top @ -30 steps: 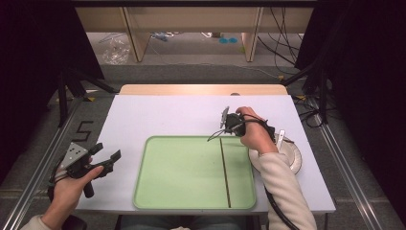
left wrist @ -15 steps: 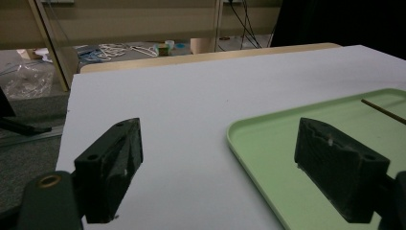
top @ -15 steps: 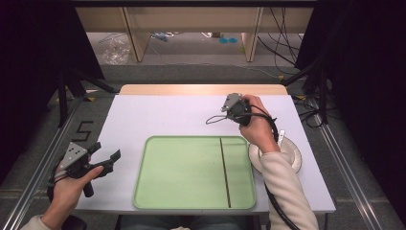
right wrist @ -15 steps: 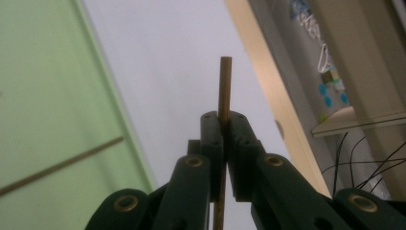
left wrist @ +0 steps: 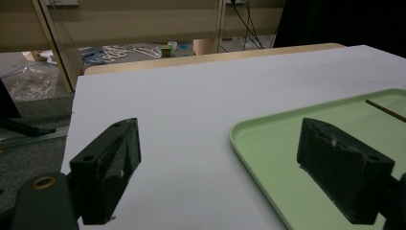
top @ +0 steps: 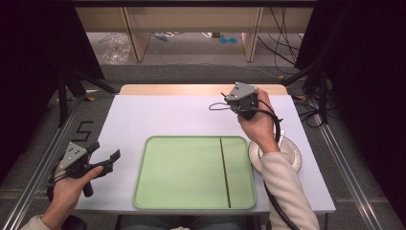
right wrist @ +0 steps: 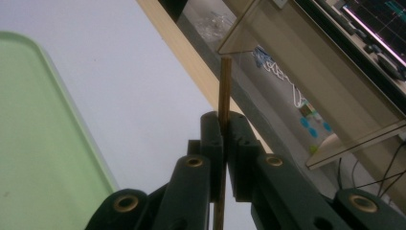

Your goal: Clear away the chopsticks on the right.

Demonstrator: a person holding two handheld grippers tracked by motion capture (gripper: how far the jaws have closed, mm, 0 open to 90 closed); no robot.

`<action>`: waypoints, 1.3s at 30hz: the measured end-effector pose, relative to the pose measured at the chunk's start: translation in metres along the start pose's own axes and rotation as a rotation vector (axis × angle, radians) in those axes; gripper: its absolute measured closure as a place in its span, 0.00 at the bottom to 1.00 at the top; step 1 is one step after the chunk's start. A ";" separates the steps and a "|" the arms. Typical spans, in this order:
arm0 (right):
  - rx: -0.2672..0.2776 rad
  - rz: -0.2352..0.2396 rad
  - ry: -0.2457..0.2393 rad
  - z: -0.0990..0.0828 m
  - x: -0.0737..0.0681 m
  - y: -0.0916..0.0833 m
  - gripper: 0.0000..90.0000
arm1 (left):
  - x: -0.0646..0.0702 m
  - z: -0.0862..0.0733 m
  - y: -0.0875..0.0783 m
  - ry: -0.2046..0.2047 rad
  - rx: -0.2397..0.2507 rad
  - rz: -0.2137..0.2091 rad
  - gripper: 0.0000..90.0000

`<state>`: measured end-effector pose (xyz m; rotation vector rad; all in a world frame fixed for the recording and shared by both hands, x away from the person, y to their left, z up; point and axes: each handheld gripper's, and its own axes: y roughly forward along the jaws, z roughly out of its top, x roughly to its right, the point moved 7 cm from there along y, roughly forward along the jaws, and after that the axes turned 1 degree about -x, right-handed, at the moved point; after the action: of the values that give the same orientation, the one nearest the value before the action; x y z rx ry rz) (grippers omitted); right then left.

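A thin brown stick (right wrist: 224, 91) is pinched between the pressed-together fingers (right wrist: 211, 139) of the right gripper (right wrist: 223, 125). In the right gripper view the stick runs up out of the narrow slit between the two black pads and ends against the background of the wooden shelving beyond the desk; its lower part passes down between the gripper's links. The same view shows the pale desk (right wrist: 110, 62) below and a corner of the green tray (right wrist: 43, 143) at the left.

In the high view the right gripper (top: 242, 99) is held up over the far right part of the desk (top: 163, 120), beyond the tray (top: 191, 201), with its grey plate on top; from here the stick in its grip is too thin to make out. A second stick (top: 225, 172) lies on the tray, straight from the far rim toward the near one, in the tray's right part. Just right of the tray sits a white plate (top: 292, 158), partly covered by the person's right forearm.

The left gripper (top: 98, 155) hovers at the near left edge of the desk, well apart from the tray. The left gripper view shows its fingers (left wrist: 110, 163) spread wide with nothing between them, the bare desk (left wrist: 191, 96) ahead, the tray's corner (left wrist: 258, 143) reaching in under the right finger, and the end of the tray's stick (left wrist: 385, 110) at the far right.
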<state>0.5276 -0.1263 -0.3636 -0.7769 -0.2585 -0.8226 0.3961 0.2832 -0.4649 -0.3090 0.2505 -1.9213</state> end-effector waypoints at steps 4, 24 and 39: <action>0.027 0.015 0.026 0.003 0.000 -0.002 0.97 | 0.000 0.000 0.000 0.000 -0.002 0.000 0.17; 0.192 0.014 0.315 0.012 0.009 -0.011 0.97 | -0.001 -0.001 0.000 0.001 -0.005 0.002 0.17; 0.126 0.068 0.650 0.005 0.011 -0.012 0.97 | -0.001 -0.001 0.000 -0.002 -0.006 0.004 0.17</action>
<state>0.5267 -0.1341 -0.3483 -0.3672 0.2920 -0.9402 0.3960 0.2843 -0.4657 -0.3140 0.2557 -1.9162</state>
